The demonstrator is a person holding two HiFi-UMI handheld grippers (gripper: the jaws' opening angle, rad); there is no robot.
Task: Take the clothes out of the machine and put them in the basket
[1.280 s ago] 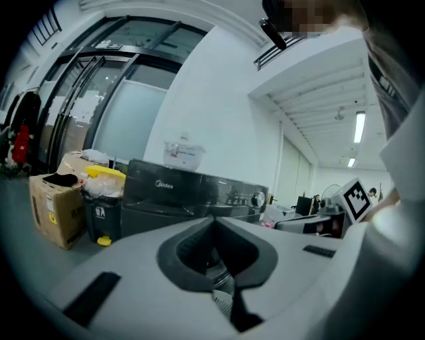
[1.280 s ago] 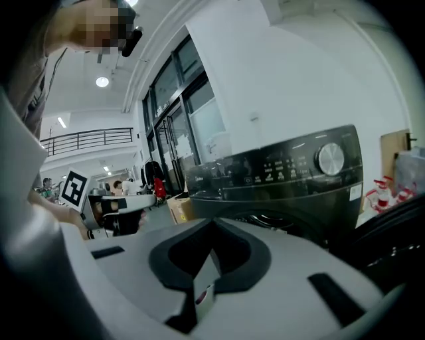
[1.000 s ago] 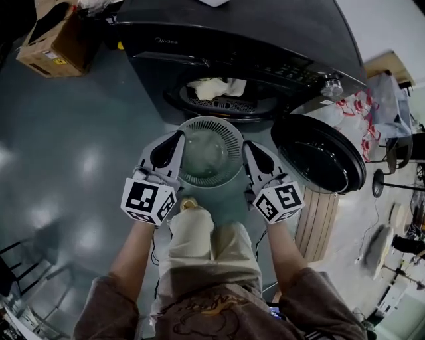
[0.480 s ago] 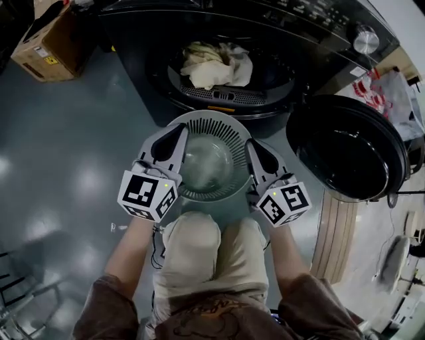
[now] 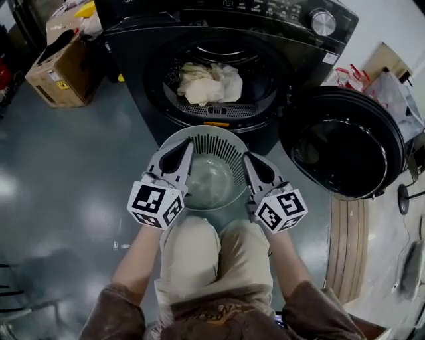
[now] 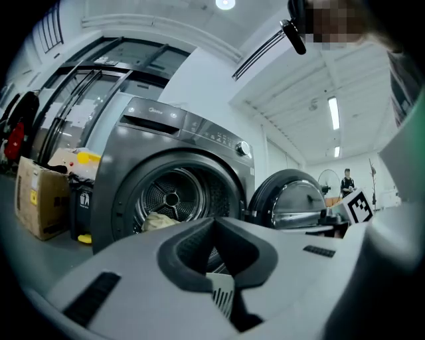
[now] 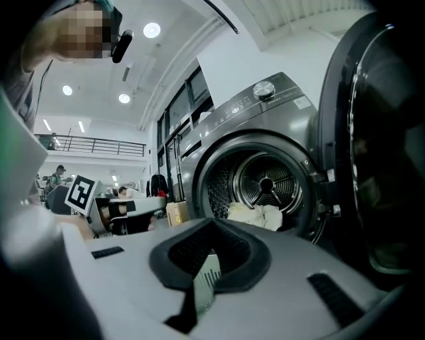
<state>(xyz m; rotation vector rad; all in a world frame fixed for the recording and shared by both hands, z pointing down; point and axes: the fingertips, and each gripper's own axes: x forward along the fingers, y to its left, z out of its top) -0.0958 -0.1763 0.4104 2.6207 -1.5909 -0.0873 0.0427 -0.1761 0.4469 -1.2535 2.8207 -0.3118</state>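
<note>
At 12 o'clock, one dark washing machine (image 5: 279, 20) holds one pale clothes bundle (image 5: 206, 83), partly hidden; left hand-held gripper (image 5: 185, 149) and right hand-held gripper (image 5: 248, 160) pinch one pale-green plastic basket (image 5: 212, 136).

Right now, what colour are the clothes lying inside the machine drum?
The clothes are cream to off-white; the head view shows them best.

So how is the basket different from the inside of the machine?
The drum has pale clothes lying in it; the basket is empty. The drum is dark and opens sideways; the basket is light grey-green and opens upward. The basket is pinched at its rim by the left gripper and the right gripper; the drum sits inside the machine. Both are round, with slots or holes in their walls.
</note>
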